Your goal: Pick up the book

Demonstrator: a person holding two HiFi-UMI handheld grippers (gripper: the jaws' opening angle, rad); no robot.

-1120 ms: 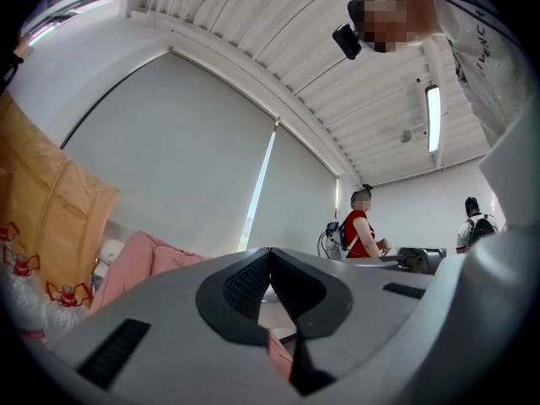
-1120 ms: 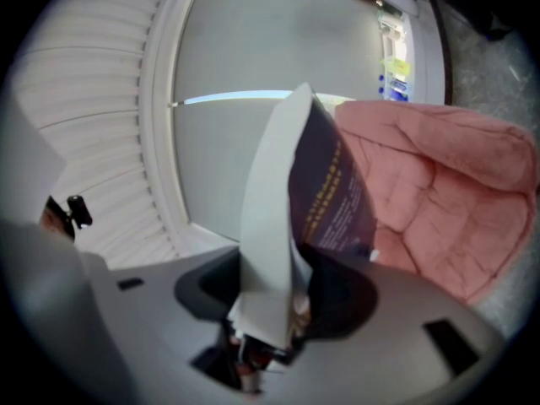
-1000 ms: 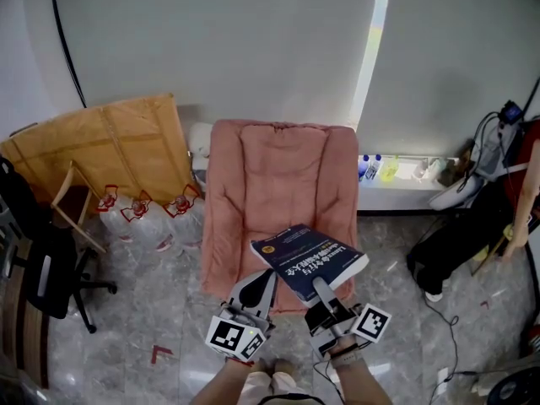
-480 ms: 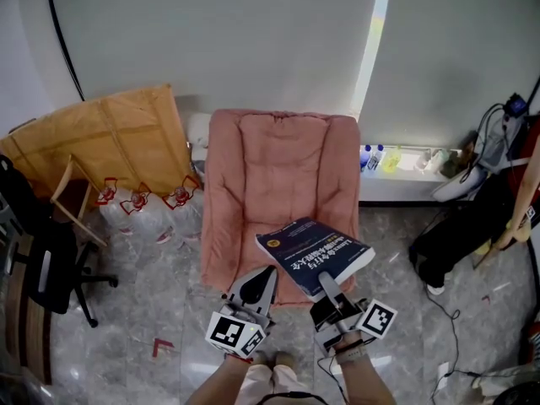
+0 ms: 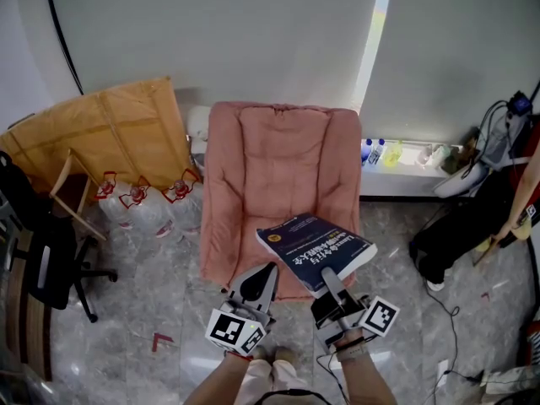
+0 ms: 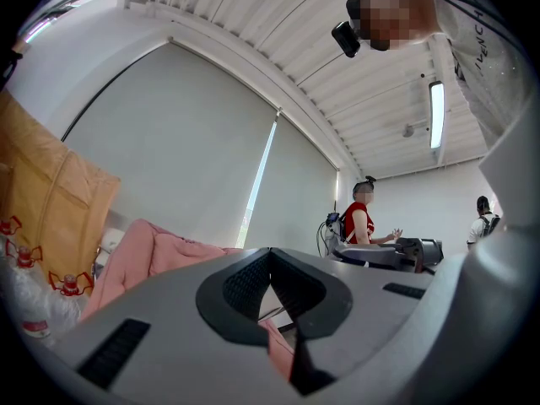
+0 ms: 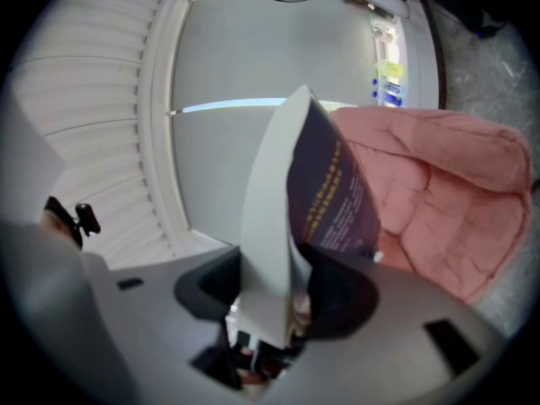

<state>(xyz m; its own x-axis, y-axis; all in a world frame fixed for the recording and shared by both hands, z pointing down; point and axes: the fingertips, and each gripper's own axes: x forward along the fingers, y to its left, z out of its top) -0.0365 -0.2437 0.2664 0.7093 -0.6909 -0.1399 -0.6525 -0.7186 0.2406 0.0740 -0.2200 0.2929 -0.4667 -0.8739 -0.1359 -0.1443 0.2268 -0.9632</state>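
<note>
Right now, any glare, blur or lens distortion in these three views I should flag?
Head view: even light, fairly sharp, only a blown-out daylight strip between the blinds. Left gripper view: heavy fisheye, black corners, ceiling lamp glaring. Right gripper view: same fisheye and dark corners, and the book goes soft where the jaws clamp it.

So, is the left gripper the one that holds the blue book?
No, the book is clamped between the jaws of the right gripper, while the left gripper beside it is closed with nothing in it.
</note>
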